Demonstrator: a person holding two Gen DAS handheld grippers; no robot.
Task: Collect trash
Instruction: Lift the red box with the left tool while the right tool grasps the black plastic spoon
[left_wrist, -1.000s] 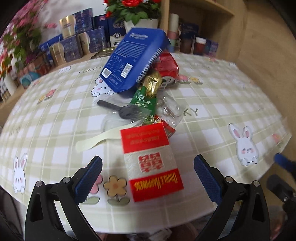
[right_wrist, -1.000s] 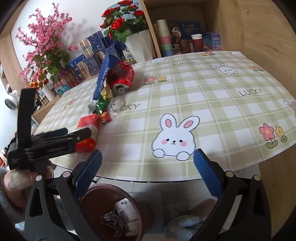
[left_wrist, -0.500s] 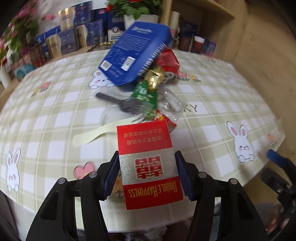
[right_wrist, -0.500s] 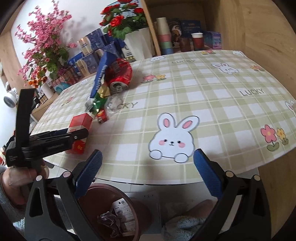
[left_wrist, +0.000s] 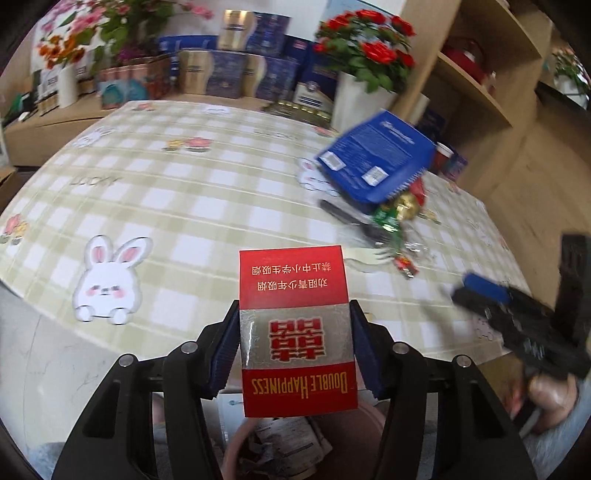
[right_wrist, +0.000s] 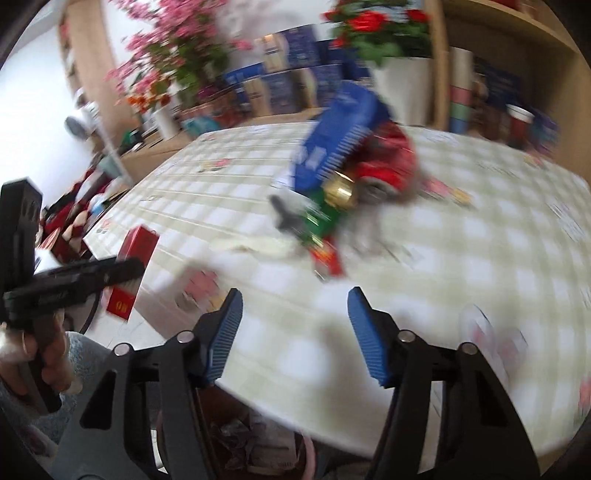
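Home dining or living corner, by the look of it. A table (left_wrist: 207, 192) is wearing a green-check cloth printed with rabbits and "LUCKY". Potted red roses (left_wrist: 364, 51) and pink blossoms (right_wrist: 173, 48) are standing behind it, gift boxes (left_wrist: 229, 70) are lining a low wooden ledge, and wooden shelving (left_wrist: 480, 85) is rising at the right. Stacked paper cups (right_wrist: 460, 107) are sitting near the shelf.

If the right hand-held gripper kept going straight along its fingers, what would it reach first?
Probably bare tablecloth: the right hand-held gripper is open and empty, angled down at the table. The nearest trash on that line, farther off, is the red and green wrapper. Blur makes depth uncertain.
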